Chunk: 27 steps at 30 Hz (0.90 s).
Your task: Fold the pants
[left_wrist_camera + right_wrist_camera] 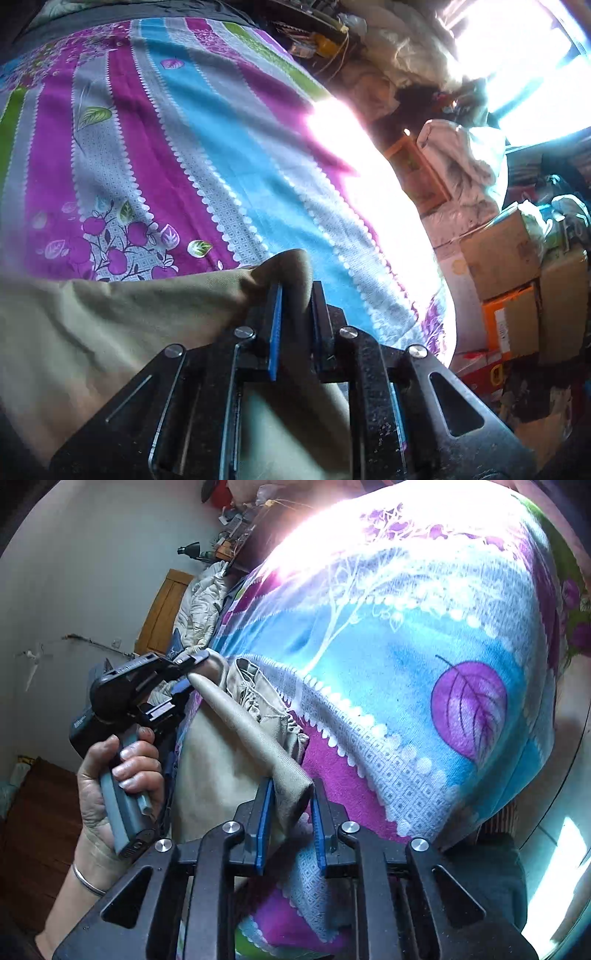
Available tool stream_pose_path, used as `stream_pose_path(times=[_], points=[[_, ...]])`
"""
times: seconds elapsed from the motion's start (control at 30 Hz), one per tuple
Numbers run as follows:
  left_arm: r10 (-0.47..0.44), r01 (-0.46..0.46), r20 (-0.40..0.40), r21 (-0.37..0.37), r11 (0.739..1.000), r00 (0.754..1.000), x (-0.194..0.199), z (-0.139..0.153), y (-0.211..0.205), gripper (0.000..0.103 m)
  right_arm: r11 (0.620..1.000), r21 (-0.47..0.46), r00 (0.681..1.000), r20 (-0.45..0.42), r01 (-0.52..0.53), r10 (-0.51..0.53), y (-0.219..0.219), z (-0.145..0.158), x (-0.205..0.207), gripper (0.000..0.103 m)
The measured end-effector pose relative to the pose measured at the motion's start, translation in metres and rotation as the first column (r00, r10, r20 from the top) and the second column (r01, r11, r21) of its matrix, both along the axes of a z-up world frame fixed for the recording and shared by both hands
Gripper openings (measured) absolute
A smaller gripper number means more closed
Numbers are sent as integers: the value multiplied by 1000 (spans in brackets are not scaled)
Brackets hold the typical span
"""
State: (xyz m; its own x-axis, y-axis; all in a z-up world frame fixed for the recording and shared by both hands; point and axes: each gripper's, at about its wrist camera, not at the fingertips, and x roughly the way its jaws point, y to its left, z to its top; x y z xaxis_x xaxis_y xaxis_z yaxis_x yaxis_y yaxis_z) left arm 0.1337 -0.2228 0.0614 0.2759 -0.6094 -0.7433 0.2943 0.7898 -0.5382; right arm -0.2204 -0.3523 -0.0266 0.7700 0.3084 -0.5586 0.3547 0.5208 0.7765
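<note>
- The beige pants (pixel 122 325) lie on a bed covered with a striped floral bedsheet (pixel 207 155) in magenta, blue, grey and green; in the left wrist view the cloth fills the frame from 6 to 9 o'clock.
- The left gripper (pixel 295 291) is clamped on a raised fold of the pants — cloth bulges up between the blue-lined fingers (pixel 275 325) and spills over the tip toward 12 o'clock.
- In the right wrist view the right gripper (pixel 291 794) pinches a corner of the same pants (pixel 221 775); the fabric end sits squeezed between its blue pads (pixel 264 823), near 6 o'clock.
- From that corner a taut beige edge runs toward 10 o'clock to the left gripper (pixel 195 668), whose jaws grip the other end of the edge.
- A hand (pixel 110 775) wraps the grey handle of the left gripper at 8 o'clock, with a thin bangle (pixel 86 880) on the wrist.
- A gathered, elastic-looking waistband (pixel 258 698) lies on the sheet just beside the stretched edge, on its 2 o'clock side.
- A large purple leaf print (pixel 469 709) marks the bedsheet (pixel 369 657) at 3 o'clock.
- In the left wrist view, cardboard boxes (pixel 509 266) are stacked off the bed at 3 to 4 o'clock — a bright window (pixel 524 62) glares at 1 o'clock, washing out the bed's edge.
</note>
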Motion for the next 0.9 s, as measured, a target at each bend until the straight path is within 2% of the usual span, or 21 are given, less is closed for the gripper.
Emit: stream_pose_path(times=[0.07,0.13,0.17,0.2,0.23,0.27,0.3,0.33,0.37,0.43,0.5,0.57,0.6,0.63,0.67,0.7,0.73,0.77,0.83,0.87,0.9], points=[[9,-7,29,-43,999,1000,-1,18,17,31,1000,14,1000,7,0,0,0,-2,-5,22],[46,-39,143,-49,998,989,-2,47,38,36,999,28,999,-14,43,-42,-3,-2,-12,22],[64,-55,199,-50,997,978,-3,62,50,45,993,-44,993,-38,107,-109,-6,6,-22,23],[77,-68,245,-46,997,966,-6,76,66,56,970,-157,979,-58,185,-196,-7,20,-35,35],[88,-82,289,-33,996,953,-11,85,81,60,930,-261,957,-64,259,-285,-9,34,-48,37],[97,-96,329,-20,995,939,-20,91,95,67,895,-308,937,-26,324,-348,-14,47,-62,38],[103,-109,368,-4,994,924,-29,94,113,74,878,-316,930,45,359,-364,-15,61,-70,38],[108,-123,394,12,992,913,-32,92,125,77,879,-324,937,109,349,-332,-18,77,-68,38],[117,-144,410,35,989,904,-37,85,138,80,895,-342,956,162,286,-244,-14,92,-51,38],[148,-193,382,83,978,912,-34,55,150,80,930,-361,977,212,73,5,-1,112,11,38],[230,-259,270,76,963,935,-22,12,161,79,919,-386,960,218,-79,174,21,120,89,38],[333,-352,190,77,933,924,-14,-27,166,79,920,-337,930,230,-199,286,30,108,158,38],[367,-390,182,112,914,912,-10,-42,171,79,915,-322,926,205,-241,316,31,94,188,38],[382,-409,180,145,901,906,-8,-56,171,78,891,-343,921,142,-297,362,33,75,214,35],[379,-405,174,150,902,909,-6,-69,172,75,863,-382,924,53,-331,378,33,54,233,14],[382,-408,192,121,905,904,-4,-73,177,75,876,-339,931,3,-343,365,24,33,243,0],[397,-421,193,99,902,897,-1,-74,179,75,922,-231,944,44,-310,328,7,20,243,0],[395,-419,193,102,902,898,3,-74,177,75,942,-200,955,65,-270,288,-7,15,240,0],[376,-405,206,122,906,904,11,-75,174,75,950,-253,980,32,-182,196,-21,15,237,0],[362,-393,213,126,911,908,14,-74,178,74,950,-289,993,-21,-119,118,-31,14,234,10],[353,-385,213,130,914,911,18,-72,182,67,952,-300,996,-82,-58,35,-44,12,232,17]])
